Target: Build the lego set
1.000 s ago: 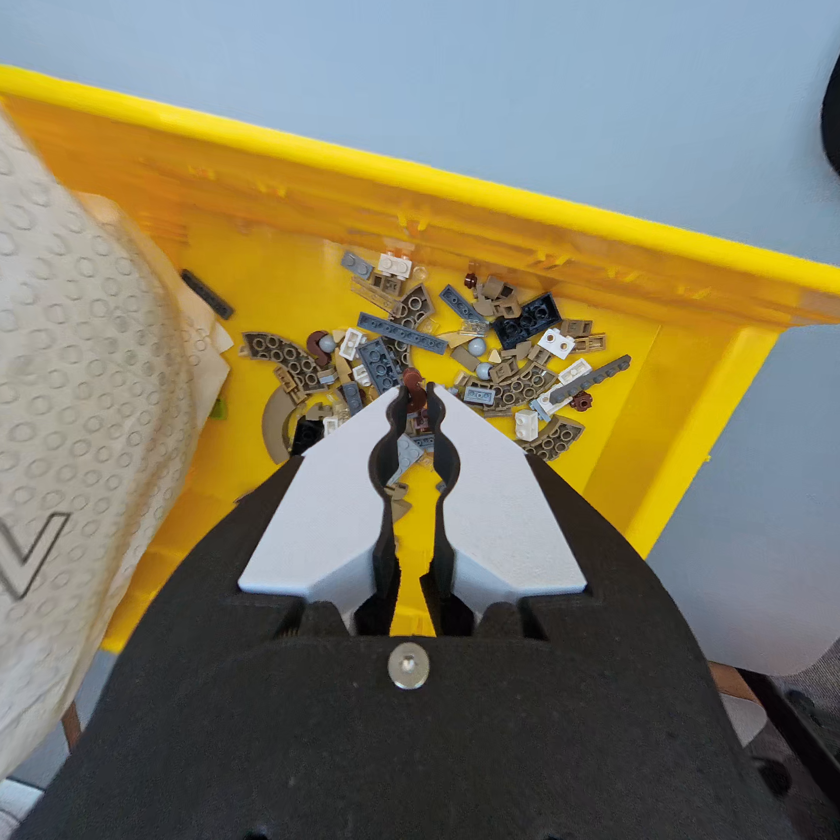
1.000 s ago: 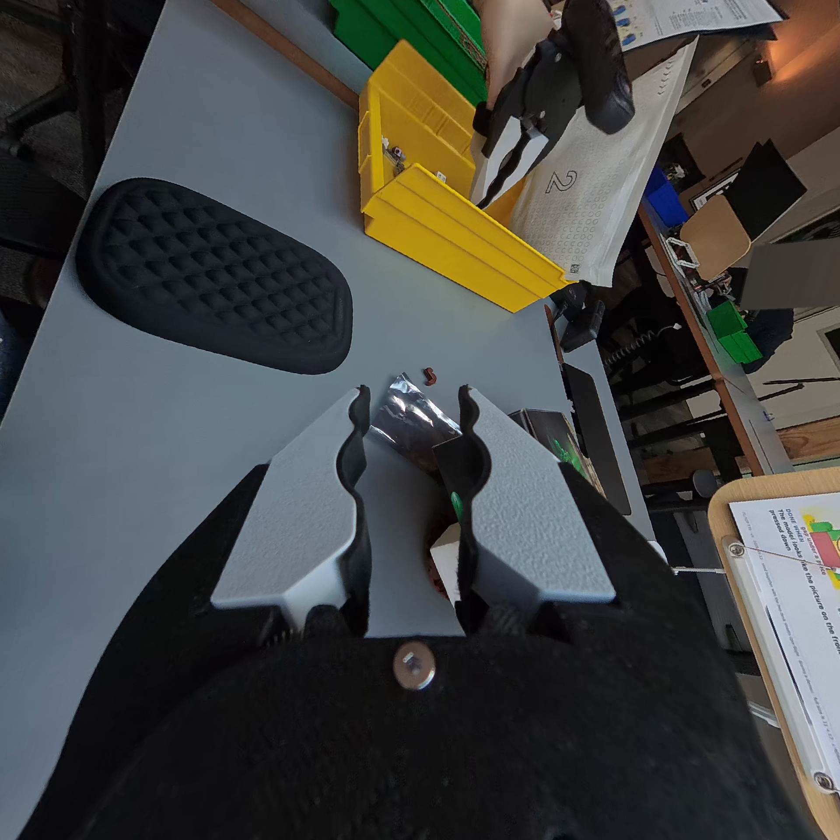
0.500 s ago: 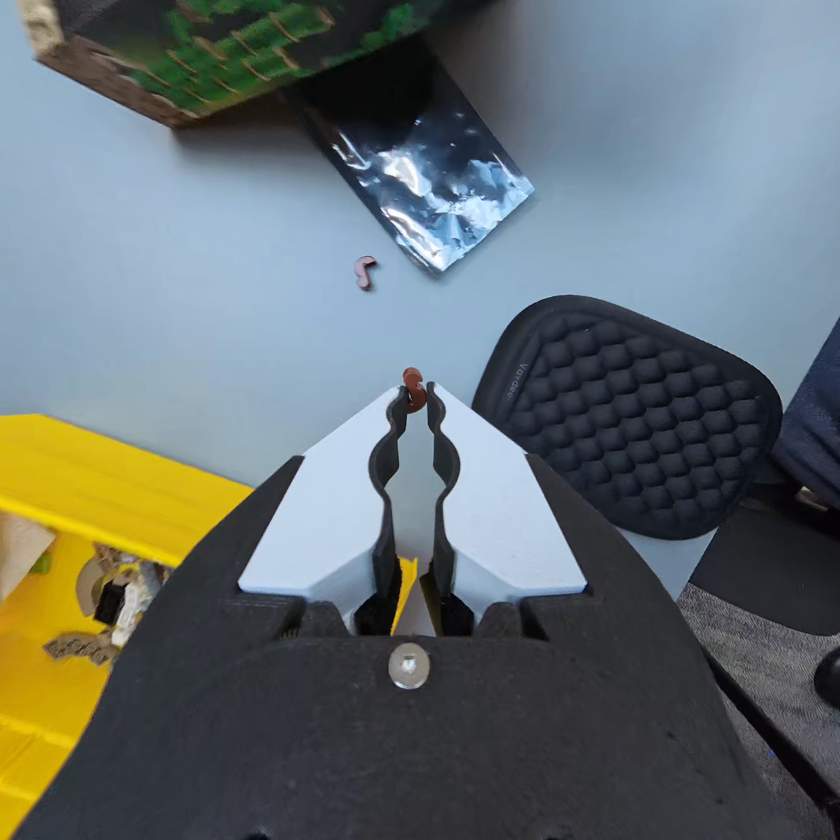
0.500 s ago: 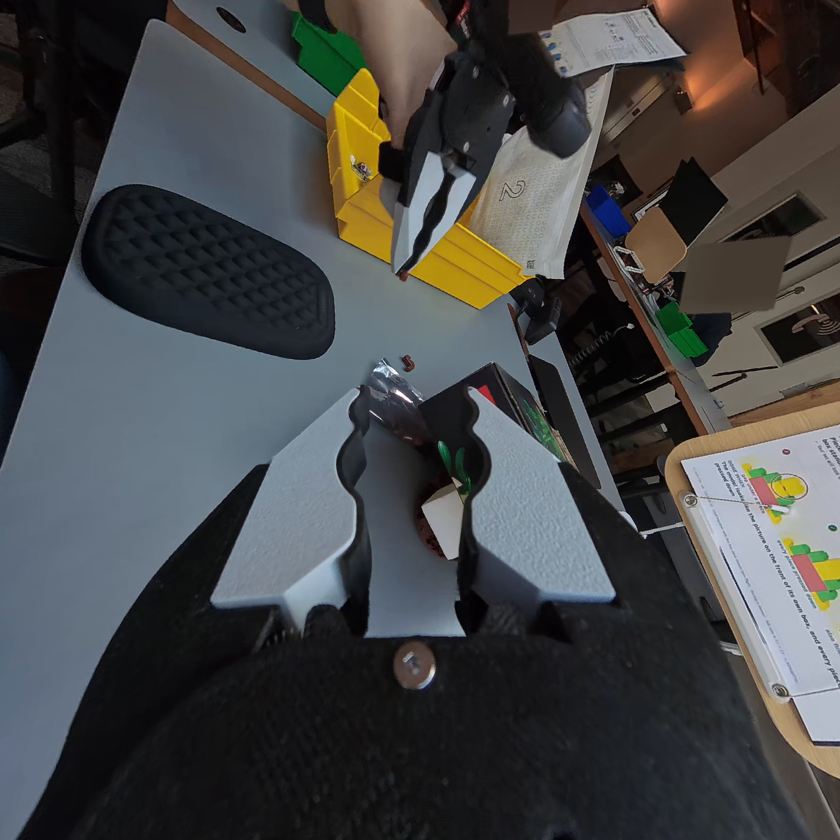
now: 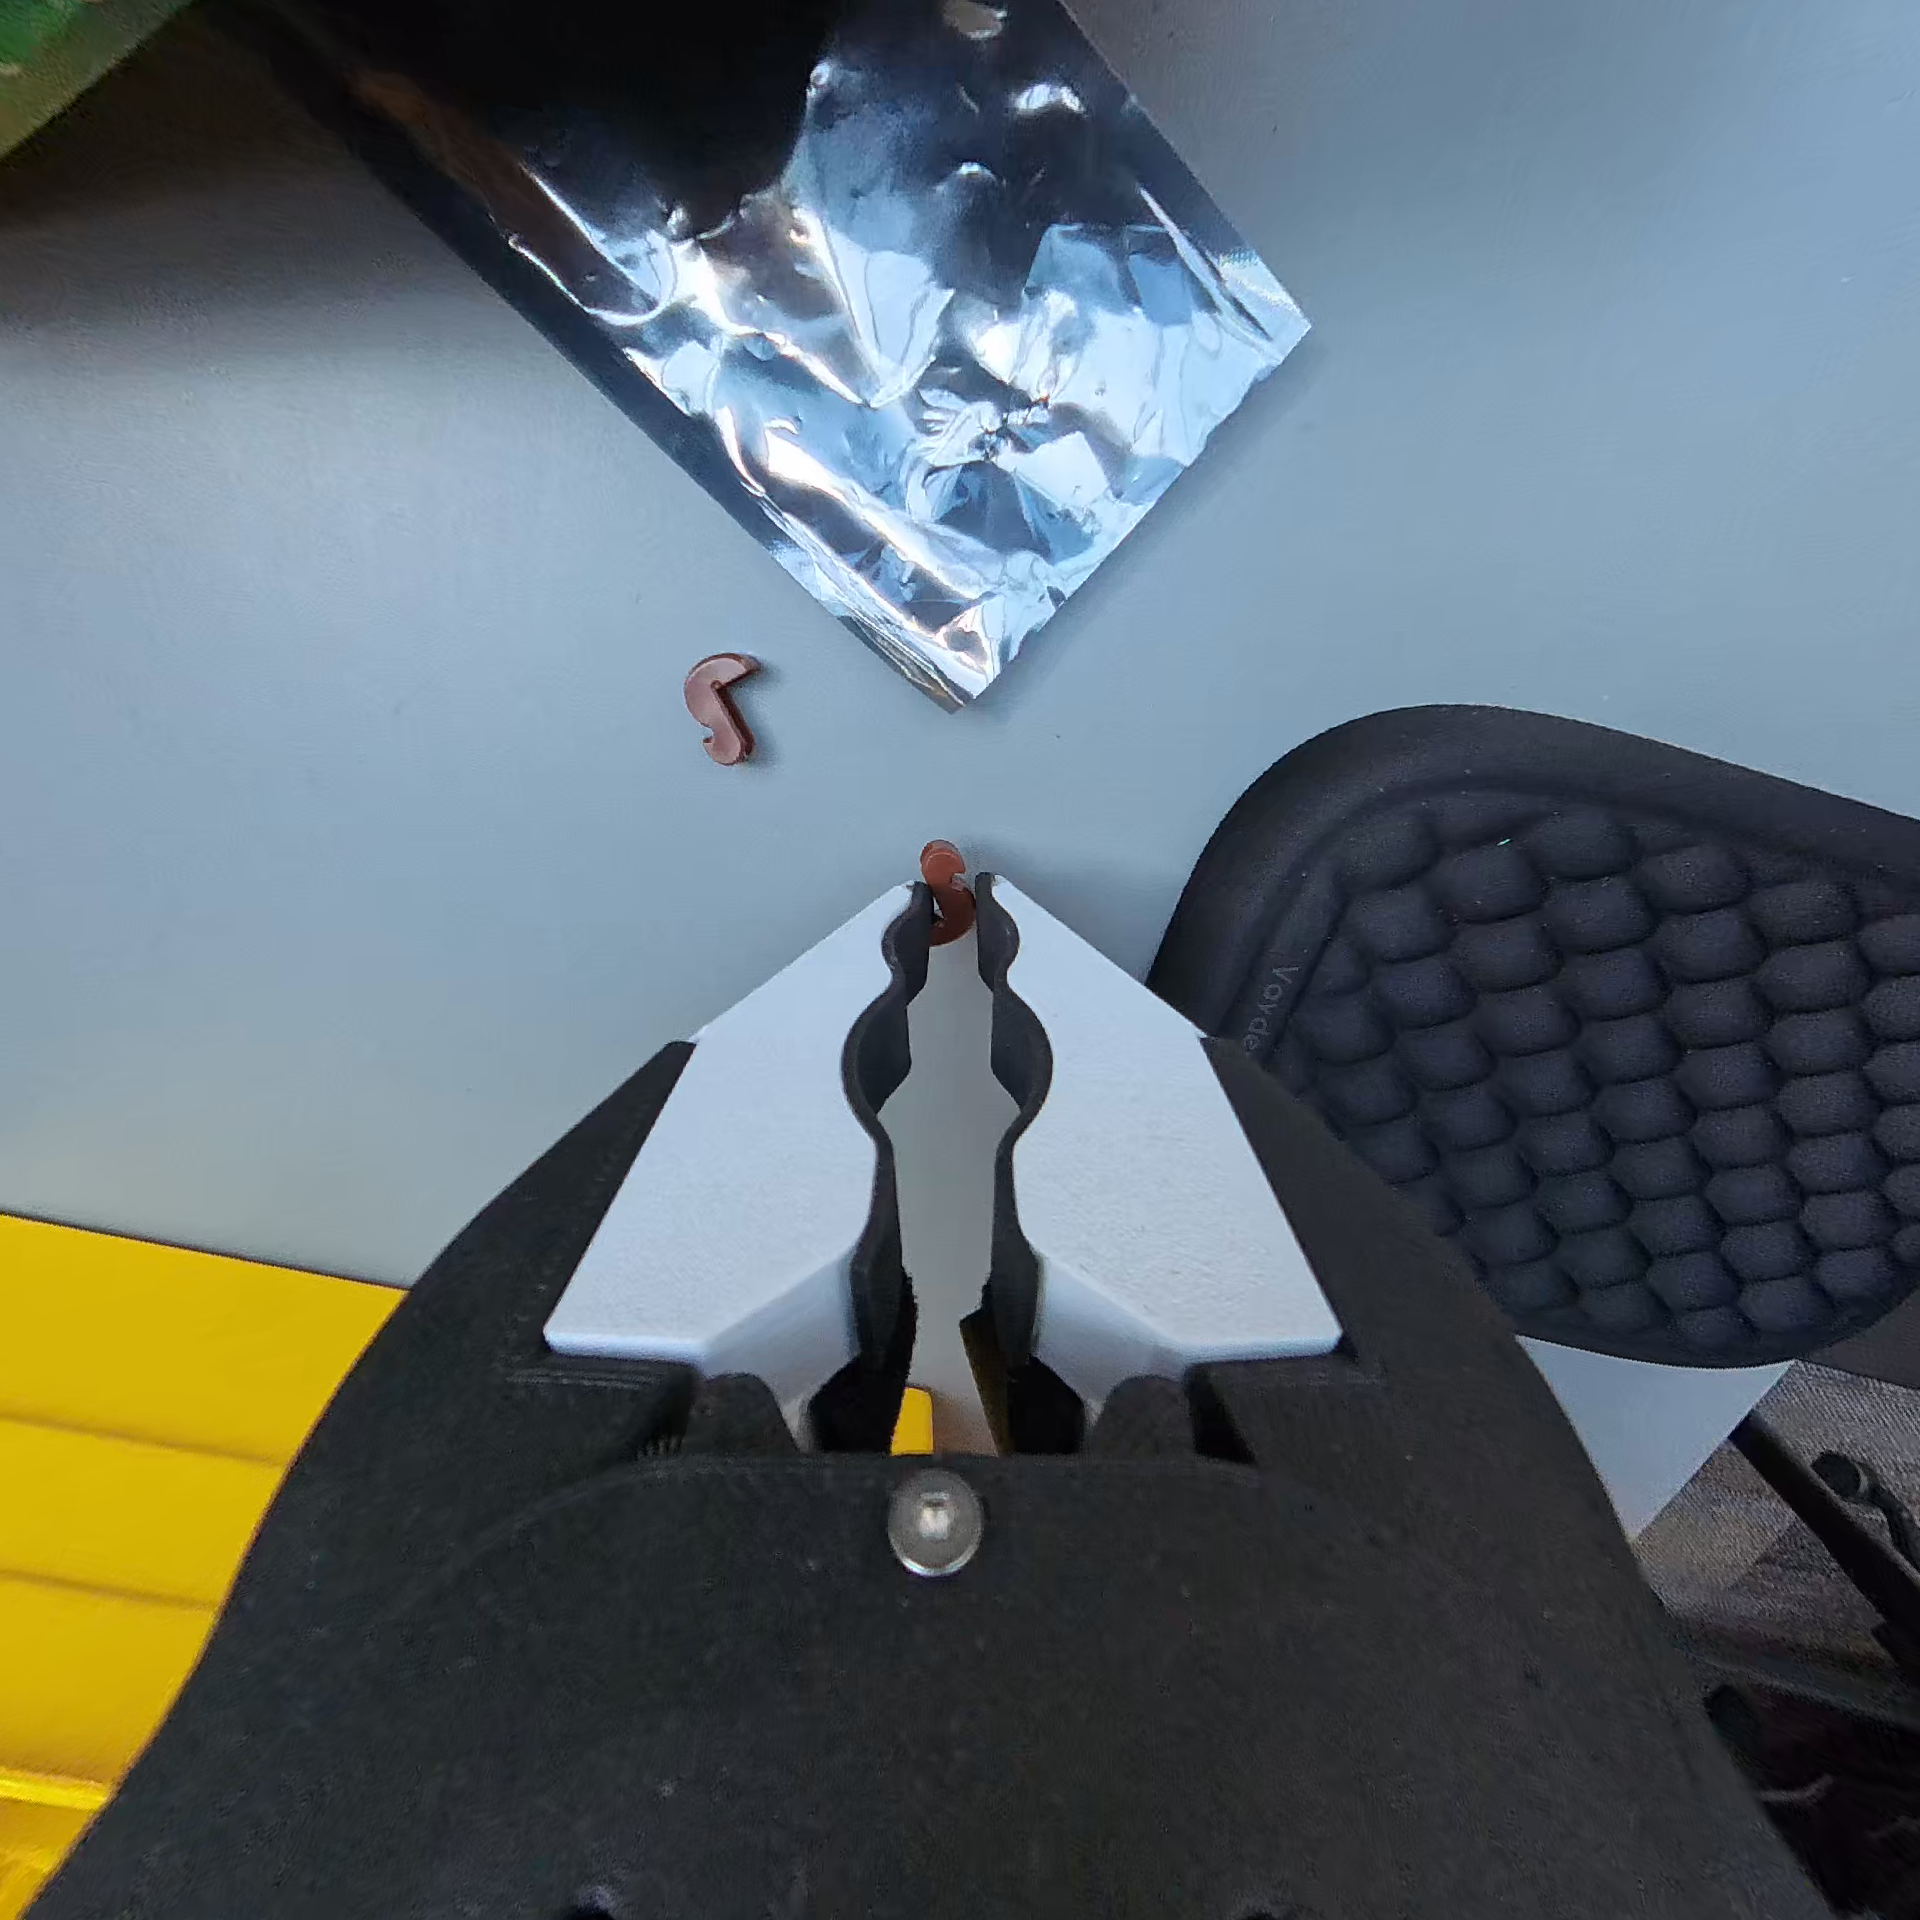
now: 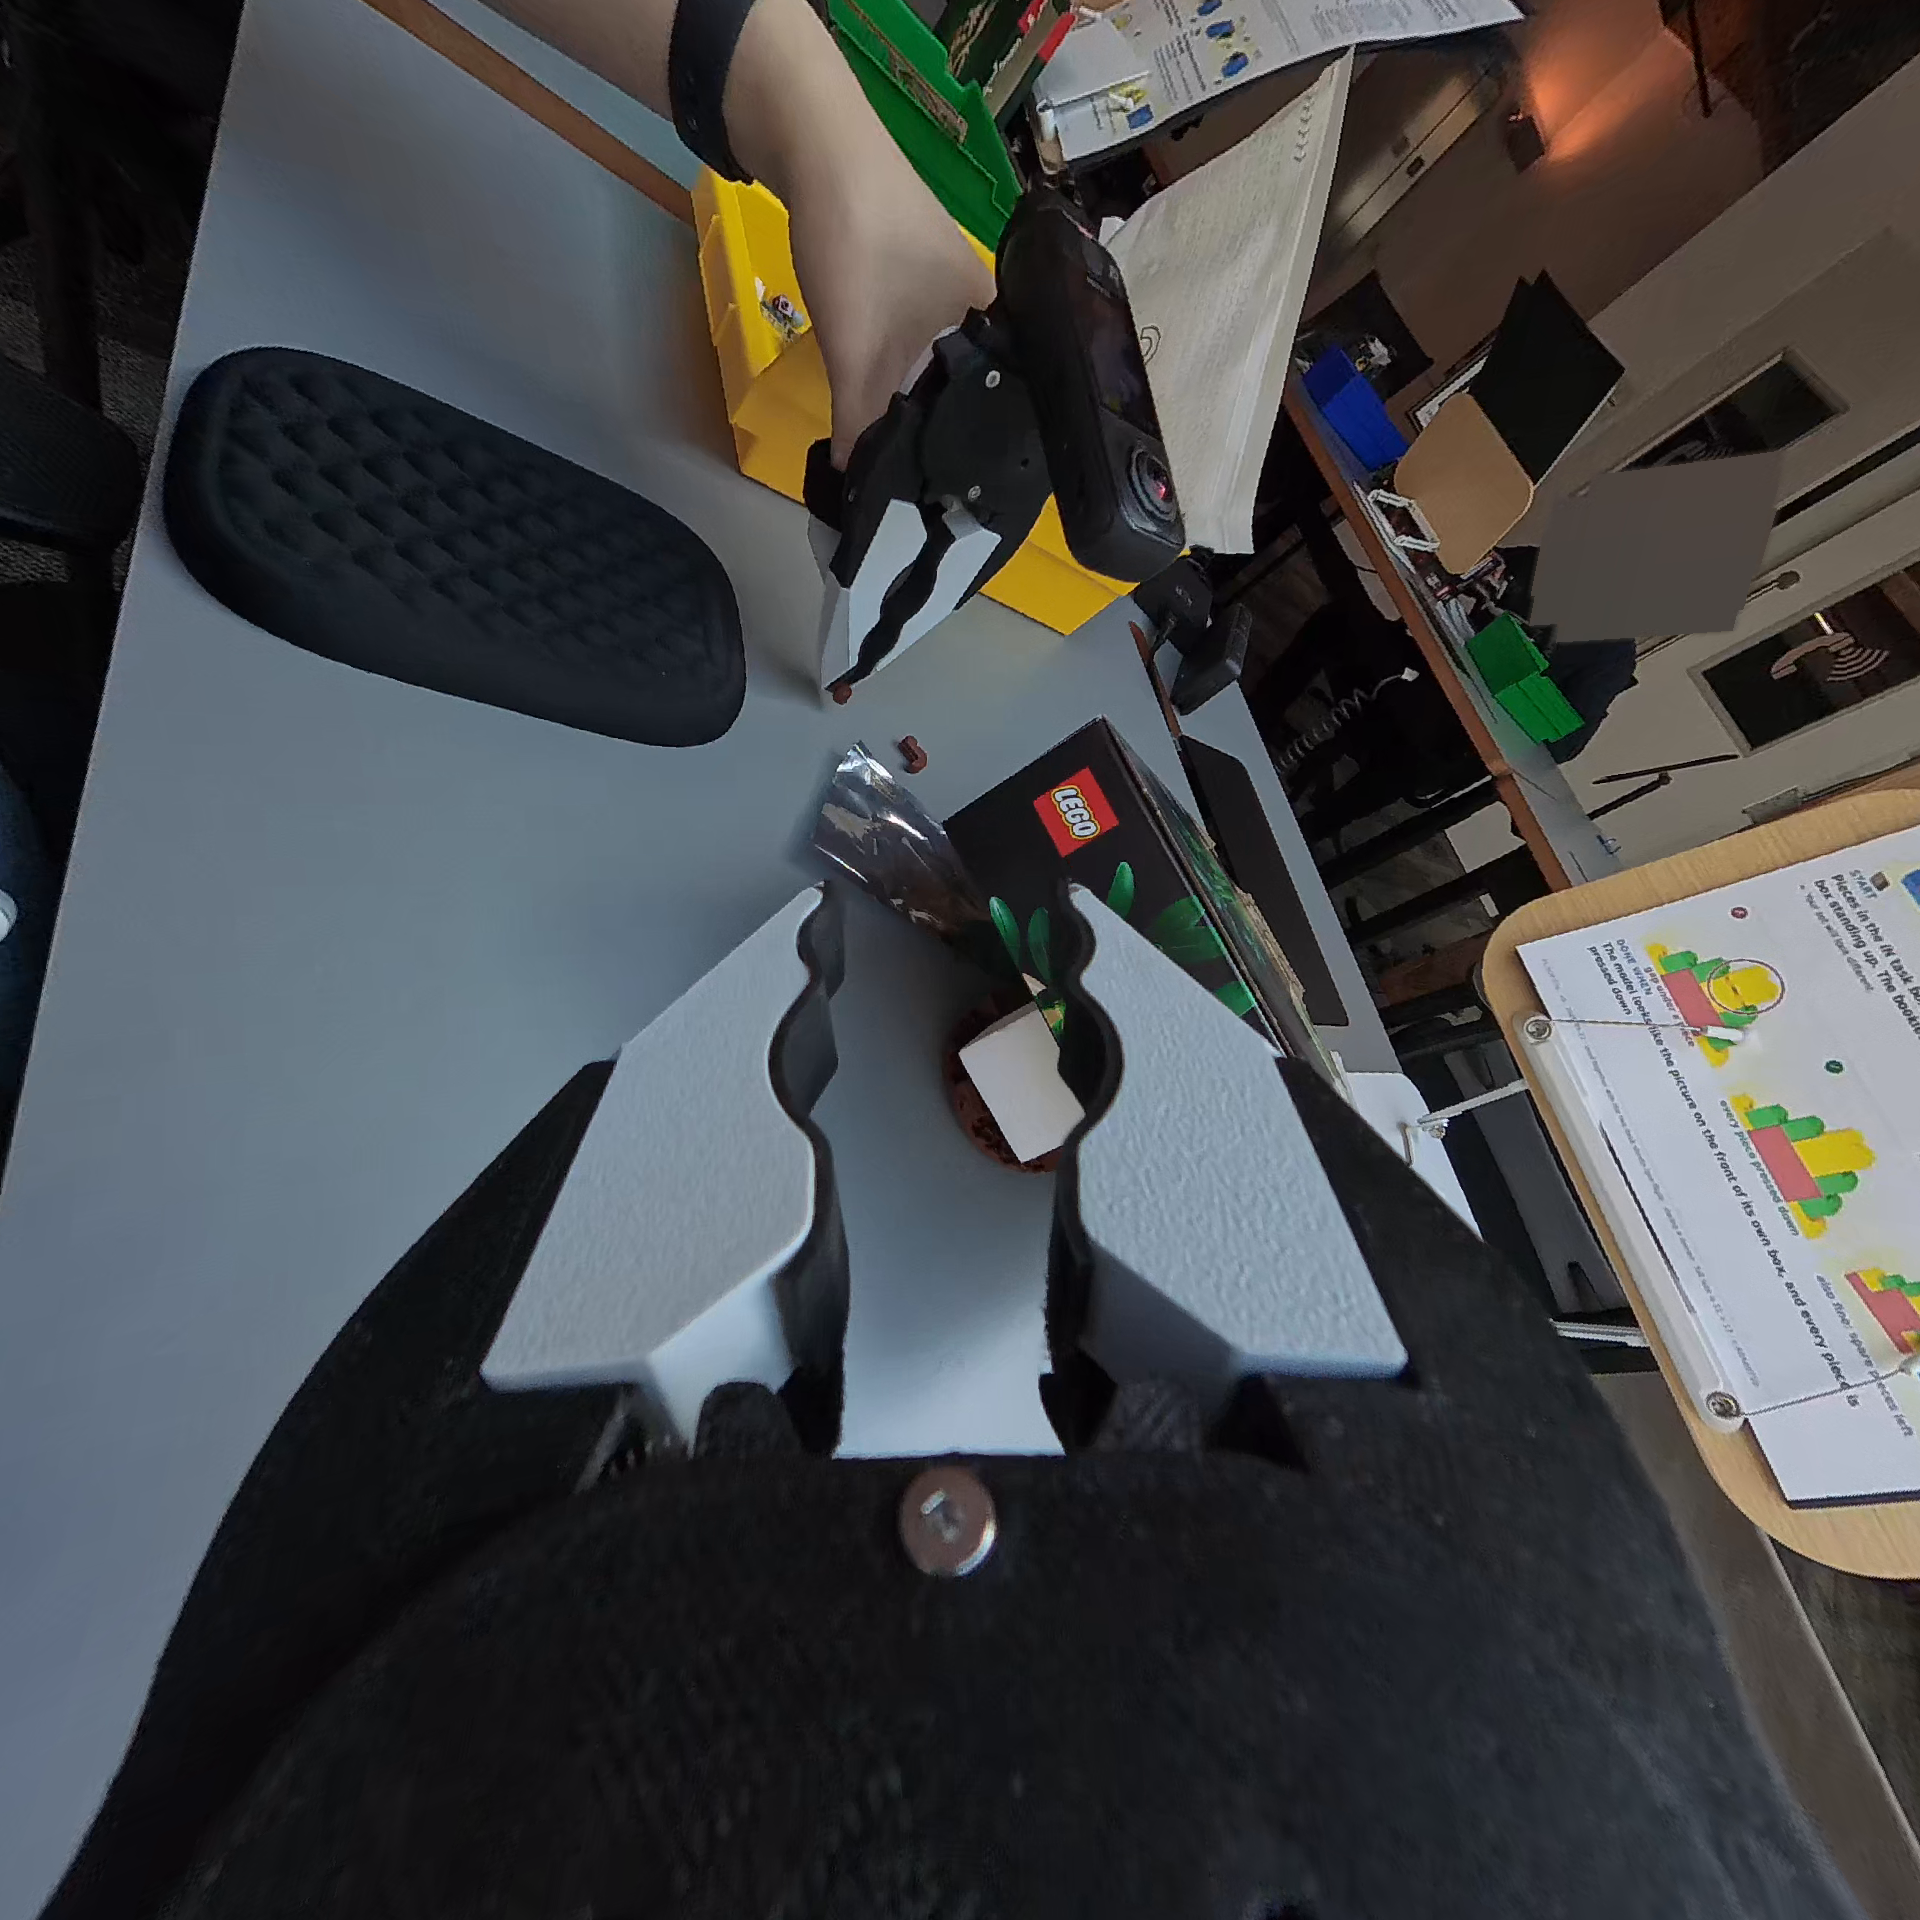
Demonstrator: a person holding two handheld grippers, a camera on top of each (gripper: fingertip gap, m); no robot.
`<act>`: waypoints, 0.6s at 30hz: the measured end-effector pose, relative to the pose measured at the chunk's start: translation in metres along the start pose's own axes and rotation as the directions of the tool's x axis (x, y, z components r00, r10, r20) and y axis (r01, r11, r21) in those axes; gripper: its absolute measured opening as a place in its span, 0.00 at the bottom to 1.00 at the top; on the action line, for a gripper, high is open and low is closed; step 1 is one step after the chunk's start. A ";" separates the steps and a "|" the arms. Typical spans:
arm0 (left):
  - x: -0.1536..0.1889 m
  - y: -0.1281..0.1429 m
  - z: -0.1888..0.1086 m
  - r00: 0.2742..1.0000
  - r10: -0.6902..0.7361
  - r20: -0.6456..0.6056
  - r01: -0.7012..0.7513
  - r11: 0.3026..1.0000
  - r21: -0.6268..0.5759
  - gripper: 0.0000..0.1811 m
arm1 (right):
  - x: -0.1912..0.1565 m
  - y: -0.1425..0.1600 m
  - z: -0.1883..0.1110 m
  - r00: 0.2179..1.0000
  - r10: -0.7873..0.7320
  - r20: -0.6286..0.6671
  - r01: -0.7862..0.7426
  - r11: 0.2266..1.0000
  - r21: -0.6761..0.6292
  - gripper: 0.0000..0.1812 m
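My left gripper (image 5: 951,891) is shut on a small reddish-brown hooked lego piece (image 5: 943,871) and holds it just above the grey table. A second brown hooked piece (image 5: 721,709) lies on the table up and to the left of it. In the right wrist view the left gripper (image 6: 847,681) points down at the table, with the loose brown piece (image 6: 911,750) beside it. My right gripper (image 6: 945,940) is open and empty above the table, in front of the black lego box (image 6: 1101,831).
A crinkled silver foil bag (image 5: 894,343) lies beyond the pieces. A black padded cushion (image 5: 1600,1049) lies to the right. The yellow parts bin (image 5: 156,1413) sits at lower left. A person's arm (image 6: 831,177) holds the left gripper. An instruction board (image 6: 1745,1122) stands at right. Tip to tip, the grippers are about 25 centimetres apart.
My left gripper has carried the brown piece out of the yellow bin and down close to the table near the other brown piece. My right gripper stays open and has shifted only slightly.
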State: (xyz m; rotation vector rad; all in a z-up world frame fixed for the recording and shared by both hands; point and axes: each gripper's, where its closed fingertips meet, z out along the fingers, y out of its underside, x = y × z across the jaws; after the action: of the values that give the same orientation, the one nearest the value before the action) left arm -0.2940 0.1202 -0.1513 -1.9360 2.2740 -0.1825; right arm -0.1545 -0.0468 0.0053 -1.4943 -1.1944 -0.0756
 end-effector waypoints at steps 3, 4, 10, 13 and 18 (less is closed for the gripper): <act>0.004 0.002 0.005 0.999 -0.006 -0.032 0.006 1.000 -0.013 0.03 | 0.002 0.002 0.001 1.000 0.006 -0.001 -0.006 1.000 0.000 0.22; 0.004 0.003 0.006 0.999 -0.007 -0.038 0.006 1.000 -0.018 0.03 | 0.002 0.003 0.002 1.000 0.007 0.000 -0.007 1.000 0.001 0.22; 0.002 0.000 -0.011 0.998 -0.043 -0.055 0.046 0.998 0.043 0.12 | 0.002 0.004 0.002 1.000 0.006 0.004 -0.006 1.000 -0.004 0.22; -0.027 0.004 -0.064 0.996 -0.076 0.051 0.066 0.984 0.165 0.13 | 0.004 0.005 0.001 1.000 0.000 0.003 0.000 1.000 -0.013 0.22; -0.107 0.060 -0.159 0.939 -0.283 0.194 0.189 0.900 0.393 0.12 | 0.007 0.004 0.003 1.000 -0.006 0.009 0.006 1.000 -0.020 0.22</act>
State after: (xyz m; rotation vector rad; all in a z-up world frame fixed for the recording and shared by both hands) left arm -0.3659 0.2351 -0.0026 -1.9034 1.6978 -0.3482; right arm -0.1499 -0.0395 0.0063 -1.5103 -1.2088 -0.0853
